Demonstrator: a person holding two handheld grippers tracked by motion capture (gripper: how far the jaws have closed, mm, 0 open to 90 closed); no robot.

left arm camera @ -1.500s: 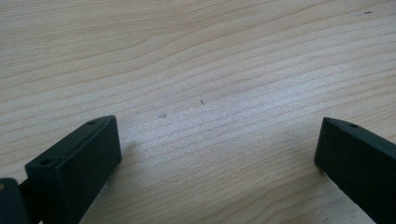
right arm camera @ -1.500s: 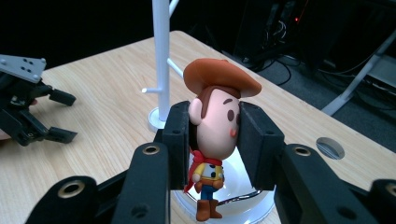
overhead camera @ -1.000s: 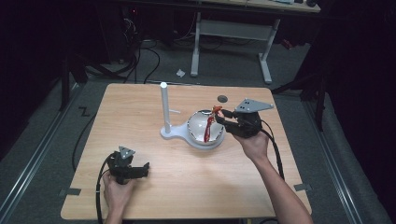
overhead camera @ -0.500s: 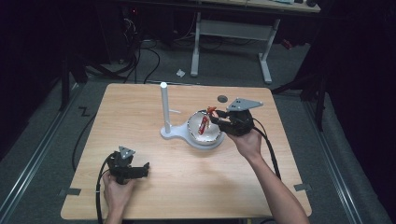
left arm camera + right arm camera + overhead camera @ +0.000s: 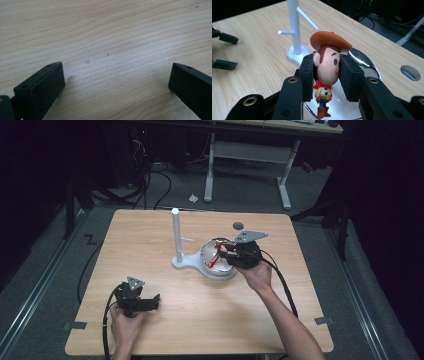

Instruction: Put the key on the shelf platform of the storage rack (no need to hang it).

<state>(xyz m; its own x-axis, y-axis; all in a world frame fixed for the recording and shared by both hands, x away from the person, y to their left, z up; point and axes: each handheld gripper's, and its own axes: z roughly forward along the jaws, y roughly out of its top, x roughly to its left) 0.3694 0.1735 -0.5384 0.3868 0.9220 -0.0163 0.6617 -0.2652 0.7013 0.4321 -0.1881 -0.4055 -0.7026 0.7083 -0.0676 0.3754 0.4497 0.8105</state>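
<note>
Right hand-held gripper (image 5: 327,75) pinched cowboy figure (image 5: 327,75) by head, over bowl (image 5: 364,65). Left hand-held gripper (image 5: 115,85) spread, idle on table (image 5: 105,37). Step: placing. Next: lower, release.

Cowboy figure's (image 5: 327,72) cheeks behind the jaws; bowl (image 5: 364,60) half-hidden.

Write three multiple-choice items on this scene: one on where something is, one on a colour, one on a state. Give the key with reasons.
1. Where is the cowboy figurine?
A. over the metal bowl
B. on the white stand
C. beside the left gripper

2. What colour is its hat?
A. white
B. brown
C. green

3. How do the left gripper's jaws stand?
A. shut on the figurine
B. shut on nothing
C. open

Key: A, the right gripper holds it by the head above the bowl; B, the brim is brown; C, bare wood shows between the jaws.
</note>
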